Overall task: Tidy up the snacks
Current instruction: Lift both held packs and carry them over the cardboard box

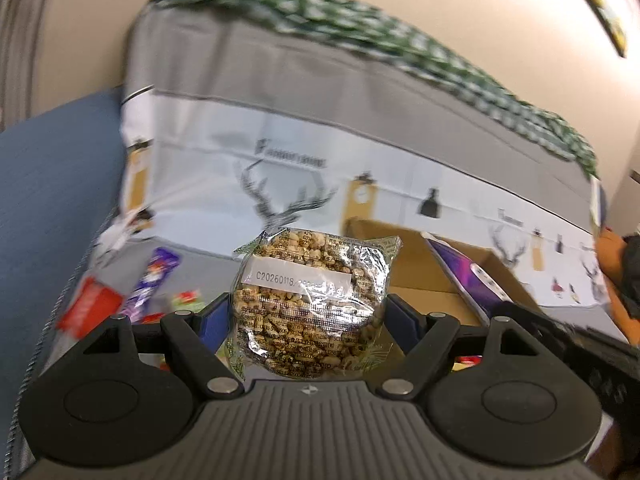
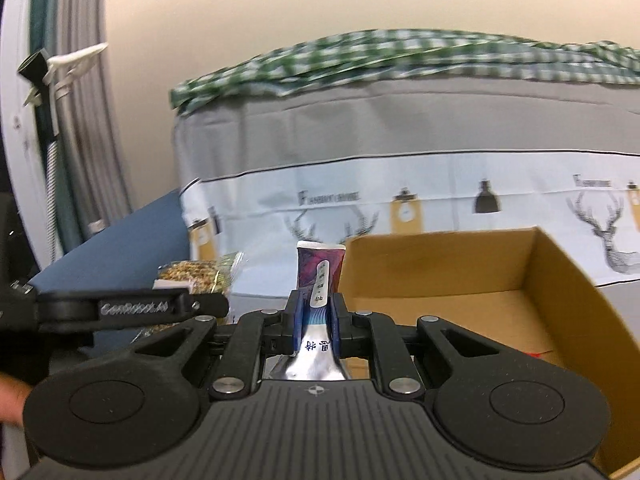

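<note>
My left gripper is shut on a clear packet of puffed-grain snack with a white date label, held up in the air. The packet also shows in the right wrist view, beside the left gripper's body. My right gripper is shut on a purple and silver snack pouch, held upright just left of an open cardboard box. The same pouch and box show at the right in the left wrist view. Several loose snacks lie on the surface at lower left.
A grey cover with a white deer-print band stands behind everything, with a green checked cloth on top. A blue surface lies to the left. An orange object is at the far right.
</note>
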Tool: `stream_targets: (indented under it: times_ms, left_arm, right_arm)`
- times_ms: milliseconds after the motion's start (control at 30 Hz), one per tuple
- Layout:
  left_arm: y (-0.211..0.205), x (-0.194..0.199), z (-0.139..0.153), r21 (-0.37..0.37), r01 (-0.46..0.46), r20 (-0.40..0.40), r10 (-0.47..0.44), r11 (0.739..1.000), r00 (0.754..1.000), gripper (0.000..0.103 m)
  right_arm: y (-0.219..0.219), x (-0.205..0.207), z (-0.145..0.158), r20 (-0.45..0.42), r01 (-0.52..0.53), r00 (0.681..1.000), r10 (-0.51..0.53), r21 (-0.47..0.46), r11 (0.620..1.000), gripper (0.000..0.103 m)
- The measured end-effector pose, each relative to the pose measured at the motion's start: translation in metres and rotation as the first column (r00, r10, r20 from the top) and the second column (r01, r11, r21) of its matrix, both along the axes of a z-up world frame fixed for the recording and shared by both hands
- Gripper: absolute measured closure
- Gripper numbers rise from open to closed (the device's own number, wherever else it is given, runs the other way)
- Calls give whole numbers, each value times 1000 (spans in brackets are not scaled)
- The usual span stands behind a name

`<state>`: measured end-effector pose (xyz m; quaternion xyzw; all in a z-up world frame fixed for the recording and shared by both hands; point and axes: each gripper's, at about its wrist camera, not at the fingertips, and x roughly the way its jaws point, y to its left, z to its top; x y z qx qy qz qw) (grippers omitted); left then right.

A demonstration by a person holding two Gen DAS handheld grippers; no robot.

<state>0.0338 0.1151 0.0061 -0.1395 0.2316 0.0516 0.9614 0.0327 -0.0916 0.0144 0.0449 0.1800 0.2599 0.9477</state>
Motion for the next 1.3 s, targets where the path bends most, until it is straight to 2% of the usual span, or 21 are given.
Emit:
stream_targets:
  times_ms: [167,333,600,733,1000,1300]
  left_arm:
    - [-37,4,0,19,88,39,-89,996,995,19]
    - [-71,6,-1,42,154,65,-156,987,986,19]
    - [-106,11,-5,55,236,73,-240,970,968,19]
    - [-115,14,-8,63,255,73,-260,965,963,19]
    - [-119,18,-11,34,270,68,-272,962,960,19]
    - [-118,21,-13,12,269,57,-269,963,961,19]
  right_arm:
    - [-28,12,4,-4,78,997,-78,21,997,89]
    - [-52,18,8,34,162,986,-162,16,987,89]
    - [-83,28,3,25,270,963,-270,2,963,89]
    - [-90,34,-2,2,291,957,-291,-1,957,89]
    - [-95,36,-6,-6,302,953,-302,-5,953,89]
    - [-92,36,-5,7,304,953,-304,-9,953,89]
